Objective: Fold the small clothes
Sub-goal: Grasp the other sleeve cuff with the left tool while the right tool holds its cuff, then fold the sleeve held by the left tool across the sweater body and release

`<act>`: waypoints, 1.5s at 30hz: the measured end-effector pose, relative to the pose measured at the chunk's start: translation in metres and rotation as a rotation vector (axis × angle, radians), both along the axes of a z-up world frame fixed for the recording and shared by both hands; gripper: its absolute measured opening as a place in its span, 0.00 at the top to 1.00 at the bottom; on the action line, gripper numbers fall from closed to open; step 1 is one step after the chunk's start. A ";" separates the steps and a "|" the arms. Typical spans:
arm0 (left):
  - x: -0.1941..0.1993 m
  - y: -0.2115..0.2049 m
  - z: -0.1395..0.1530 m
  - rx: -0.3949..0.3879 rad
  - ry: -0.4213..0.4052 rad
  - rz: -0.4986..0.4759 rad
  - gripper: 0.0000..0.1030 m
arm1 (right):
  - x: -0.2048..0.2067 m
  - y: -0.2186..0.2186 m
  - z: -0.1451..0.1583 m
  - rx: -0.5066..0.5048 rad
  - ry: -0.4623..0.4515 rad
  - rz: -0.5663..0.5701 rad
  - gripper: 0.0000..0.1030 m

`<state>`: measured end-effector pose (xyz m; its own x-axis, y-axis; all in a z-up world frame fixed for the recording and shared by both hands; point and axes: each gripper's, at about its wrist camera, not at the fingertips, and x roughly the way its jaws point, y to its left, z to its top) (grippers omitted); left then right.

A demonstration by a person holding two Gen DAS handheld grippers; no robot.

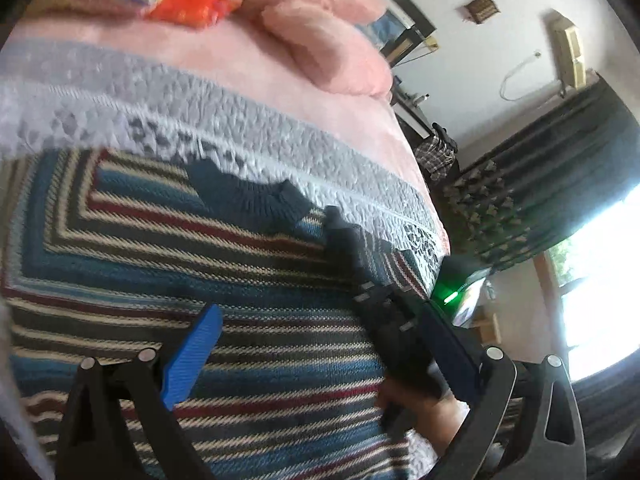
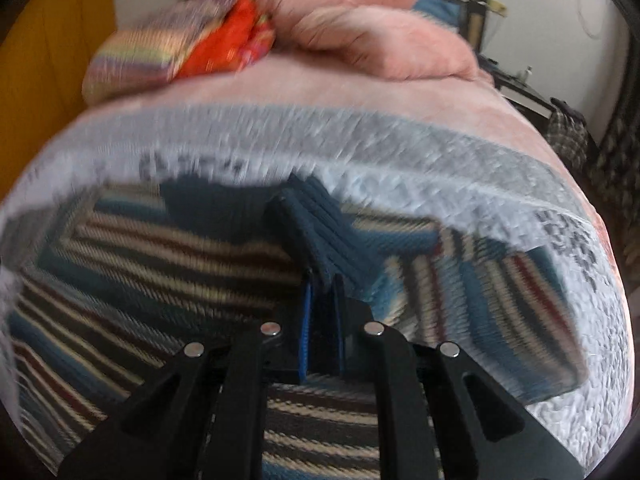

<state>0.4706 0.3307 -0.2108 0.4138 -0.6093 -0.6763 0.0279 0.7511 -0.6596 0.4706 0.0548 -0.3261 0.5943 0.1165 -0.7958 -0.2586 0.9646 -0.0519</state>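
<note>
A knitted sweater point(image 1: 168, 248) with blue, cream, dark and red stripes lies spread on the bed. Its dark blue ribbed neck point(image 1: 248, 196) points toward the pillows. In the right wrist view my right gripper point(image 2: 323, 300) is shut on a dark blue ribbed edge point(image 2: 320, 224) of the sweater, which is lifted into a peak. A striped sleeve point(image 2: 492, 280) lies to its right. My left gripper point(image 1: 320, 312) hovers open over the sweater's body, blue fingers point(image 1: 192, 356) wide apart. The right gripper point(image 1: 336, 220), held by a hand point(image 1: 424, 412), shows between them.
The sweater rests on a grey-white quilted cover point(image 1: 240, 120) over a pink blanket point(image 1: 328, 52). A stack of colourful folded cloth point(image 2: 192, 48) sits at the head of the bed. The bed edge drops off at the right, beside a patterned curtain point(image 1: 520, 184) and bright window point(image 1: 600, 280).
</note>
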 end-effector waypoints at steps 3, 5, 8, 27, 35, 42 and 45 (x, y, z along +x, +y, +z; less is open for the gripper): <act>0.019 -0.002 -0.032 -0.060 0.071 -0.003 0.04 | 0.002 0.012 -0.027 -0.017 0.066 0.023 0.82; 0.029 -0.002 -0.053 -0.106 0.120 0.020 0.04 | -0.005 0.013 -0.028 0.025 0.066 0.049 0.66; 0.042 -0.007 -0.090 -0.246 0.226 0.038 0.04 | -0.032 -0.012 -0.014 0.116 0.034 0.004 0.55; 0.082 -0.087 -0.134 -0.105 0.277 0.101 0.91 | -0.146 -0.069 -0.038 0.502 0.038 -0.128 0.48; 0.087 -0.074 -0.061 -0.039 0.118 0.086 0.93 | -0.143 -0.071 -0.039 0.526 0.042 -0.129 0.48; 0.102 -0.047 0.034 0.040 -0.045 0.028 0.93 | -0.141 -0.074 -0.039 0.552 0.051 -0.136 0.46; 0.103 -0.029 0.054 0.069 -0.073 0.025 0.93 | -0.142 -0.076 -0.038 0.562 0.053 -0.139 0.46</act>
<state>0.5737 0.3020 -0.1568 0.4781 -0.5509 -0.6840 0.0544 0.7959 -0.6029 0.3287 -0.0213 -0.3646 0.5955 0.4534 -0.6632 -0.1159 0.8654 0.4876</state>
